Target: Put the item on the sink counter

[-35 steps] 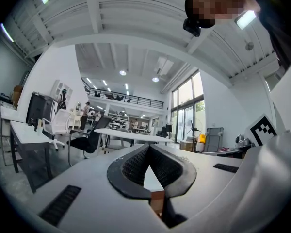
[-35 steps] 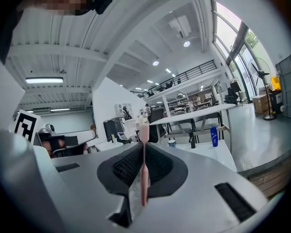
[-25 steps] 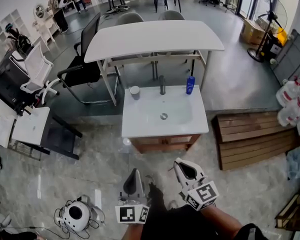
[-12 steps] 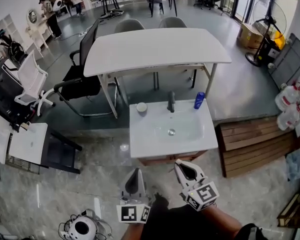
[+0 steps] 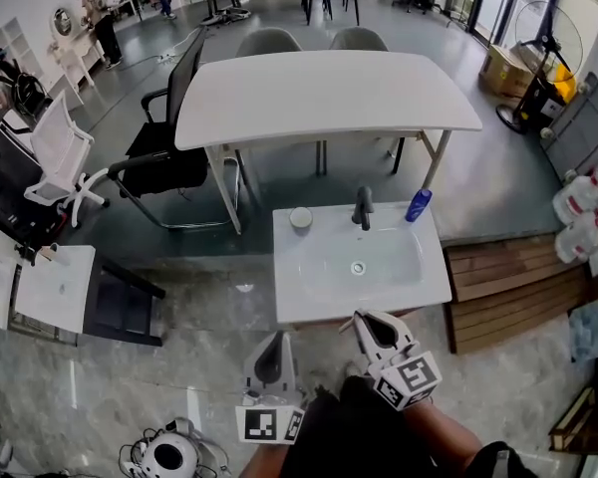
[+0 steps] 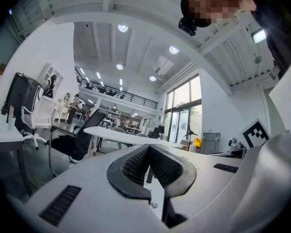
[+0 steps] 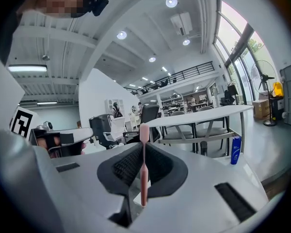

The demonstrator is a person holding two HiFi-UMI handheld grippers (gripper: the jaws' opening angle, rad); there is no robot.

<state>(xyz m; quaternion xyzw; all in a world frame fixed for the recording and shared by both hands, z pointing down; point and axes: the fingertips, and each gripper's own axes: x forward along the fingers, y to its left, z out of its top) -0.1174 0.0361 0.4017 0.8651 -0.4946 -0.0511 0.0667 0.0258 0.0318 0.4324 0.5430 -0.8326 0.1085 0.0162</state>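
In the head view, the left gripper and the right gripper hang side by side. Their fingers point at the near edge of the sink worktop. Past the fingers, along the far edge, stand a cup, a tap and a blue bottle. Behind those is a big white table.

In the left gripper view, the fingers are pressed together. Nothing is between them.

In the right gripper view, the fingers squeeze a pink toothbrush. It stands straight up between them, and its top pokes out above the fingertips. The bottle is off to the right of the fingers, well apart from them. The toothbrush is not on the worktop yet.
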